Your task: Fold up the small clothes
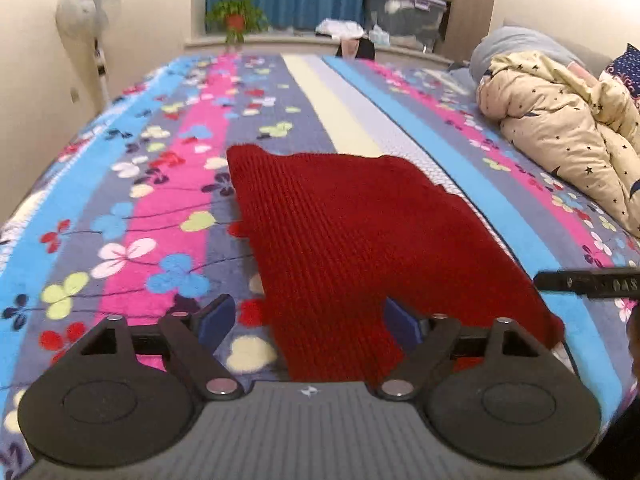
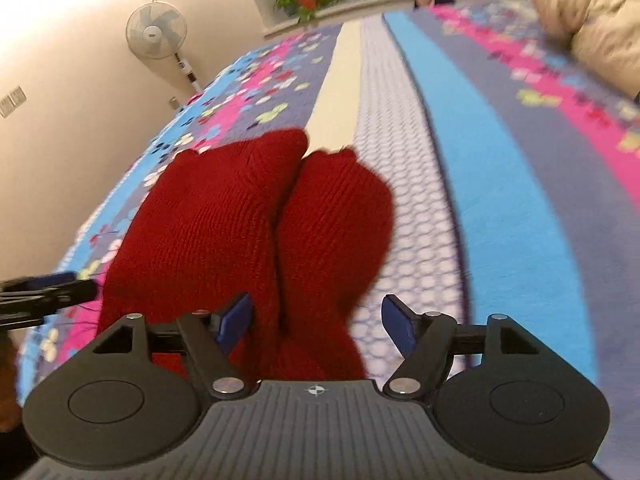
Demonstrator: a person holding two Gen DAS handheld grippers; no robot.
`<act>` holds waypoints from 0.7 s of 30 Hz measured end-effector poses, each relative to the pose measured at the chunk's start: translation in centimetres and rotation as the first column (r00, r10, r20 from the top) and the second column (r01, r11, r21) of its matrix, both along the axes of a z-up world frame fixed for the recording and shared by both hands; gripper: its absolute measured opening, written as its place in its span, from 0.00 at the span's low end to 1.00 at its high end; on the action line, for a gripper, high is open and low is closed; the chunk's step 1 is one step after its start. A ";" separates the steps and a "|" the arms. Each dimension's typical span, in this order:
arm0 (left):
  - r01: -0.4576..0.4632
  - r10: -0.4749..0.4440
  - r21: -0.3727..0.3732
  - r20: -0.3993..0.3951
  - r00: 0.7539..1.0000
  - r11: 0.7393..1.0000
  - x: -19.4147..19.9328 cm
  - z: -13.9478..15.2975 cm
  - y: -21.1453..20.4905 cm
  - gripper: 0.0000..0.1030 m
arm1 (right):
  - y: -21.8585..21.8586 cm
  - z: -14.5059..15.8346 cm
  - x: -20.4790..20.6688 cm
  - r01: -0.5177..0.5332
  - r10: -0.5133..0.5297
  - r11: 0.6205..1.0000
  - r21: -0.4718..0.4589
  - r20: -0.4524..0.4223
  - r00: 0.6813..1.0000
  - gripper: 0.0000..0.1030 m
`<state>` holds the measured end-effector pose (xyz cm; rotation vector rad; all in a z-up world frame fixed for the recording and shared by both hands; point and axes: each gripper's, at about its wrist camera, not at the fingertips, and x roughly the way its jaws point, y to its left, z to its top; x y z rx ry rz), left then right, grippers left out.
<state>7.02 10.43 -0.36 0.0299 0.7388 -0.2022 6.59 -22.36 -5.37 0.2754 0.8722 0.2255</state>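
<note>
Blue pads tip both our tongs, and both pairs stand apart, gripping nothing. Our left gripper hovers over the near edge of the red knitted garment, one pad above the blanket, the other above the knit. Our right gripper sits over the same garment, which here shows two rounded lobes side by side. It lies mid-bed on the striped floral blanket. Farther off we see a cream starred quilt, a standing fan and a potted plant.
</note>
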 end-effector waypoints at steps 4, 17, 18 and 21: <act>-0.018 0.018 0.011 0.057 0.998 1.000 -5.0 1.0 -1.4 0.95 | 0.2 2.7 -3.0 0.033 -0.017 0.991 -0.129 0.118 0.993 0.74; -0.129 0.133 -0.050 0.068 0.989 0.990 -12.1 1.7 -3.9 0.99 | 3.4 6.8 -11.9 0.108 -0.064 0.980 -0.170 0.249 0.966 0.94; -0.143 0.145 -0.035 0.060 0.988 0.989 -12.0 1.3 -3.9 0.99 | 3.5 6.8 -11.9 0.106 -0.064 0.981 -0.163 0.245 0.967 0.94; -0.165 0.164 0.008 0.056 0.985 0.986 -11.4 0.7 -3.9 0.99 | 4.4 6.1 -11.4 0.090 -0.046 0.979 -0.181 0.230 0.972 0.94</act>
